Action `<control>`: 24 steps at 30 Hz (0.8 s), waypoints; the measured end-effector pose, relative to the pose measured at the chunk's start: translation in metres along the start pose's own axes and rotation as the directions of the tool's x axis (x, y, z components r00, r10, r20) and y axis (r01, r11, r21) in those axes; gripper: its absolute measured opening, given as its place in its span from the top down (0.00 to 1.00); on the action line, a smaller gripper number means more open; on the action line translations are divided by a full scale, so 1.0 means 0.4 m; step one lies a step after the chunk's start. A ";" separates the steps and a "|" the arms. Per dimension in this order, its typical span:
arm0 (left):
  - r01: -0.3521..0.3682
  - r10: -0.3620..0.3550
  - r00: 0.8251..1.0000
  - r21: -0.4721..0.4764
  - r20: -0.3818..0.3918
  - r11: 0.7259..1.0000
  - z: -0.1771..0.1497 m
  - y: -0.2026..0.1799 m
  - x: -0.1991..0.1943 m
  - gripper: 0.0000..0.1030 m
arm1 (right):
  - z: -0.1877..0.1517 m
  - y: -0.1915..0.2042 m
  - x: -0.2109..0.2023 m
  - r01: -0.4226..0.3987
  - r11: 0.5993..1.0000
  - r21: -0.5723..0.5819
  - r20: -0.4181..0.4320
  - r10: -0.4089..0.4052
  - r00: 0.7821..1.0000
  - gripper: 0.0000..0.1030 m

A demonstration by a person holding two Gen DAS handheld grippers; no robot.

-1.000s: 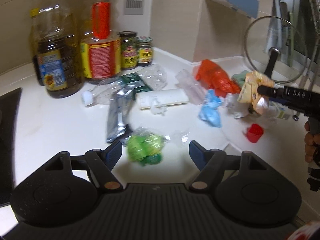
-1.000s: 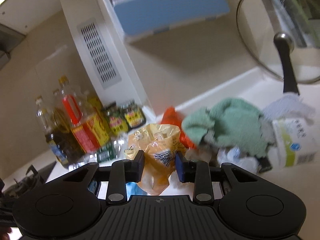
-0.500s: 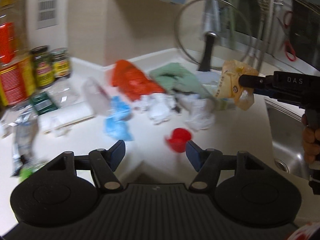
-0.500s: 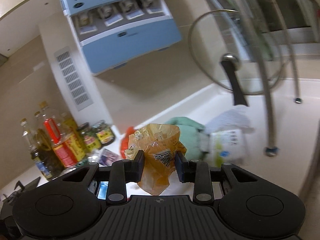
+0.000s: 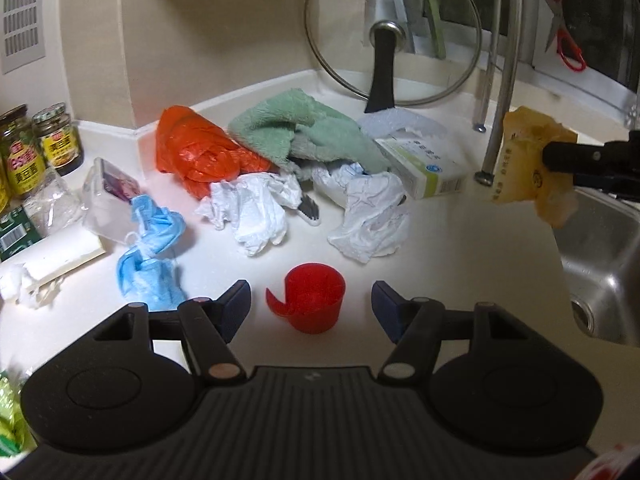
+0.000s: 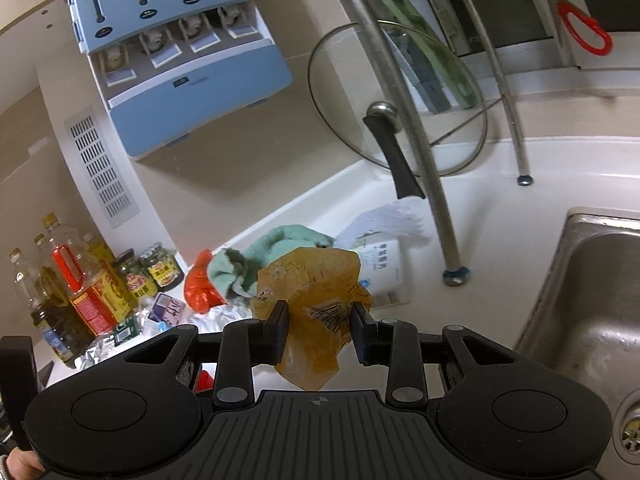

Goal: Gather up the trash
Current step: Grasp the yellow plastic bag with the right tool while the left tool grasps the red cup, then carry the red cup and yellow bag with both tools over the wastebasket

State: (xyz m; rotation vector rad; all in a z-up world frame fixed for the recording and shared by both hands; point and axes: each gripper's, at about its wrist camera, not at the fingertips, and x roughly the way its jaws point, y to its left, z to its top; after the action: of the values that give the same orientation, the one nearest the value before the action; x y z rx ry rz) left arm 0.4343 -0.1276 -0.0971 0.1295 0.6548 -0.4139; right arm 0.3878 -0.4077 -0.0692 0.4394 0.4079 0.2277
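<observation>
My right gripper (image 6: 319,326) is shut on a crumpled yellow wrapper (image 6: 316,312) and holds it in the air near the sink's left edge; the wrapper also shows in the left wrist view (image 5: 528,168). My left gripper (image 5: 311,308) is open and empty, its fingers on either side of a red plastic scoop (image 5: 310,302) lying on the counter. Beyond it lie crumpled white tissues (image 5: 256,210), a blue face mask (image 5: 150,248), an orange plastic bag (image 5: 196,152) and a white carton (image 5: 424,164).
A green towel (image 5: 304,132) lies in the pile. A glass pot lid (image 5: 394,36) leans at the back. A steel sink (image 5: 600,264) is at right, rack legs (image 5: 500,92) beside it. Jars (image 5: 36,148) stand at left.
My left gripper has swung right from the green wrapper to the red scoop. My right gripper has carried the yellow wrapper right, toward the sink.
</observation>
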 end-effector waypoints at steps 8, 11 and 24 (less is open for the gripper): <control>-0.015 0.015 1.000 0.001 -0.016 1.000 0.001 -0.005 0.023 0.61 | -0.007 -0.015 -0.003 0.006 1.000 0.003 -0.014 -0.006 1.000 0.68; -0.013 0.013 1.000 0.002 -0.018 1.000 0.001 -0.004 0.024 0.62 | -0.008 -0.015 -0.001 0.002 1.000 0.003 -0.019 -0.002 1.000 0.68; -0.027 0.027 1.000 -0.011 0.006 1.000 0.011 -0.001 -0.027 0.62 | -0.009 -0.006 0.001 -0.027 1.000 -0.007 -0.026 0.027 0.999 0.68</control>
State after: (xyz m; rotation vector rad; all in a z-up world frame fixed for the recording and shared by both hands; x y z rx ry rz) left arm 0.4288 -0.1253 -0.0871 0.1261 0.6483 -0.3848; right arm 0.3871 -0.4084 -0.0732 0.4356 0.4265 0.2613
